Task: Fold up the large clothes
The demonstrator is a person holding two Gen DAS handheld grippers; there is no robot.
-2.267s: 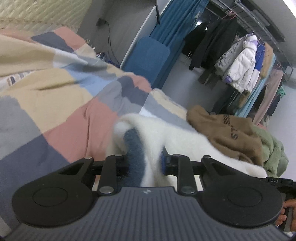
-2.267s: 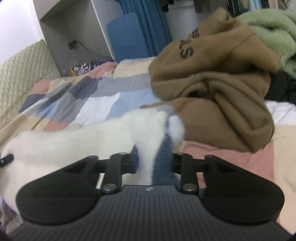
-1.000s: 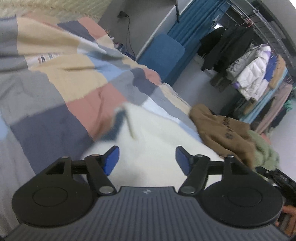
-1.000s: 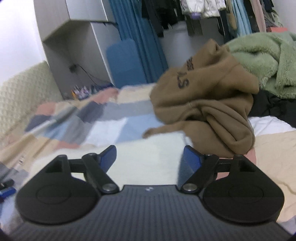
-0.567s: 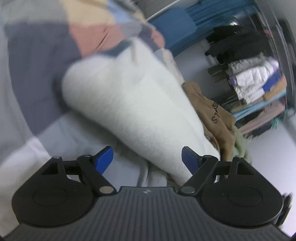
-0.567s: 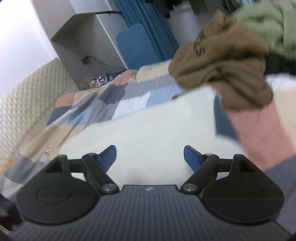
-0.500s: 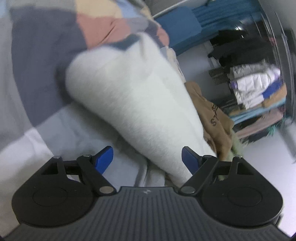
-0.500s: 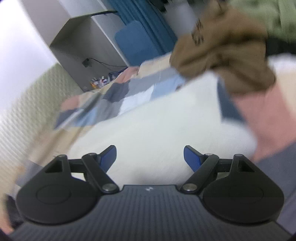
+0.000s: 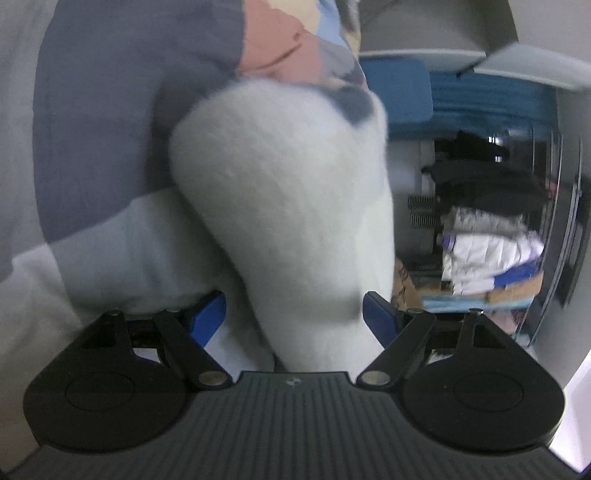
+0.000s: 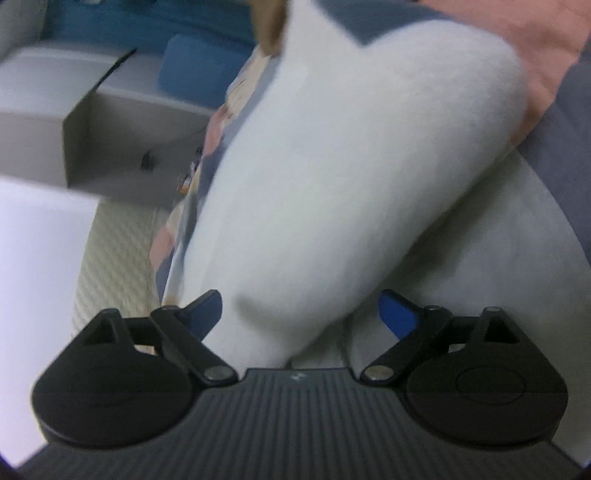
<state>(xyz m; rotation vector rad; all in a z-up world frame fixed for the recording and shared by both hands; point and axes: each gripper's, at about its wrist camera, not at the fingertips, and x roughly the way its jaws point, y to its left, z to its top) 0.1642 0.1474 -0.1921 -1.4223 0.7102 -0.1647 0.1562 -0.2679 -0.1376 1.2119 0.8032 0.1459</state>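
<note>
While both views are rolled and blurred, one white fleece garment (image 9: 291, 206) fills the middle of each, lying folded into a thick roll on the bed's patchwork quilt (image 9: 103, 110). A dark blue-grey patch shows at its far end in the left wrist view and again near the top of the right wrist view.

Left gripper (image 9: 294, 314): jaws wide apart, blue pads either side of the roll's near end, neither pad visibly pressing it; nothing held. Its jaws have widened within the last second. Right gripper (image 10: 303, 314): also spread wide, the roll's near end between the pads, left pad close beside the fleece, right pad clear of it; nothing held. Its jaws have just been opening further.

Quilt blocks seen: dark grey-blue, pale grey, salmon pink, cream, light blue. Garment sits on the pale grey and dark blocks, with the pink block past its far end.

Left wrist view only: a clothes rail with hanging garments (image 9: 487, 229), dark coats, a white puffer jacket, some blue and tan pieces, too blurred to count. A blue curtain (image 9: 480, 99) and one blue padded panel (image 9: 395, 92) stand behind the bed.

Right wrist view only: a grey wall shelf (image 10: 122, 147) with a small dark fitting, a cream quilted headboard (image 10: 118, 243), and a scrap of brown cloth (image 10: 269, 26) at the top edge. The blue panel appears here too.
</note>
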